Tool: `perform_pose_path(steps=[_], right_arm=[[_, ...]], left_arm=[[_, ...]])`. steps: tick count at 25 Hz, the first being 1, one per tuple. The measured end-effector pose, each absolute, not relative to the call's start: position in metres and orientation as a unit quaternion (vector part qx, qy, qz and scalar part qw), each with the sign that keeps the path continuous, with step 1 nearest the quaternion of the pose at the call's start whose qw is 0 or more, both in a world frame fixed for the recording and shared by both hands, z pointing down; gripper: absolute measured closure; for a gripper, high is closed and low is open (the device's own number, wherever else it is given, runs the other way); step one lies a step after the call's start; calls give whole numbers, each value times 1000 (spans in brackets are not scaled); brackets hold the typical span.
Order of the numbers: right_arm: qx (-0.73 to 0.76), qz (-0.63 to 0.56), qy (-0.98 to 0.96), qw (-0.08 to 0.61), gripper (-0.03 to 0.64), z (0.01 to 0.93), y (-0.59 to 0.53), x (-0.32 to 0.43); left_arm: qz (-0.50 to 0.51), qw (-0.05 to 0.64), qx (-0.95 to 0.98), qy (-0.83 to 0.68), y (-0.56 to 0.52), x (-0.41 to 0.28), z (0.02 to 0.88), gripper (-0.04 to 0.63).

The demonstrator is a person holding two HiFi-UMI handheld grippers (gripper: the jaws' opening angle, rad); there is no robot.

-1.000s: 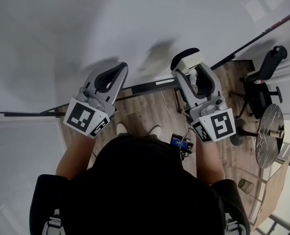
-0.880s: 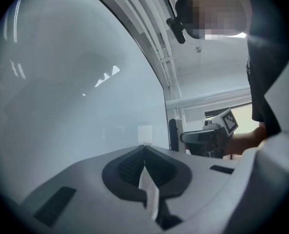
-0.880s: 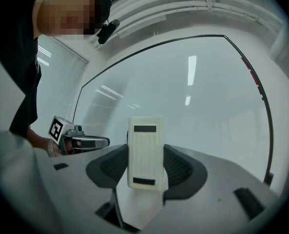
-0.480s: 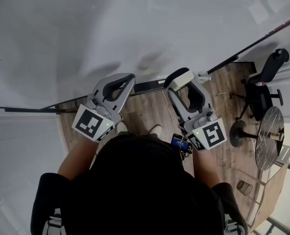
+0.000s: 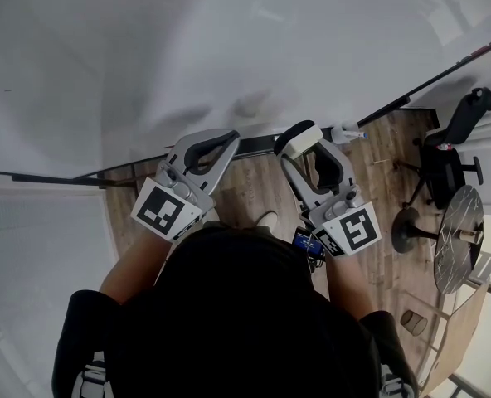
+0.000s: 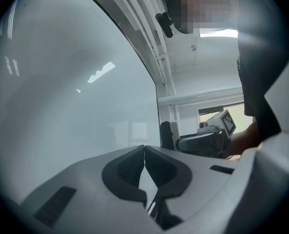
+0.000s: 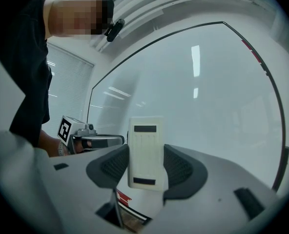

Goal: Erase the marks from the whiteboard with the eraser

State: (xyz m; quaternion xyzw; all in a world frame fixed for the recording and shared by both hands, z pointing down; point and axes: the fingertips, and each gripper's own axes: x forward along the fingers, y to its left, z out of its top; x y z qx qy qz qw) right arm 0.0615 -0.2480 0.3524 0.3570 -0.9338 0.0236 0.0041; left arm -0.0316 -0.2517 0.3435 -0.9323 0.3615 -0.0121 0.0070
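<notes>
A broad glossy whiteboard fills most of what we see, its dark lower frame meeting the brown wooden floor. Our right gripper pinches the cream rectangular plastic eraser upright near that lower edge; we cannot tell whether it touches the board. Two dark bars mark its back, with no readable print. Our left gripper is pressed together, tips touching. Only the head view shows the black office chair.

floor: brown wood planks. seating: black office chair, at the right. furniture: round grey tabletop on a dark pedestal, near the chair. ceiling: white, with white pipes. window: pale slatted blinds.
</notes>
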Motion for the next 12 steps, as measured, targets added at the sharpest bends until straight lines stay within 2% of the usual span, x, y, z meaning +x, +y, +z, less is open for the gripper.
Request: perform_pose_path(steps=[12], right_arm=[[349, 29, -937, 4, 396, 357, -248, 61]], left_arm=[[-16, -1, -932, 362, -252, -28, 349, 589]])
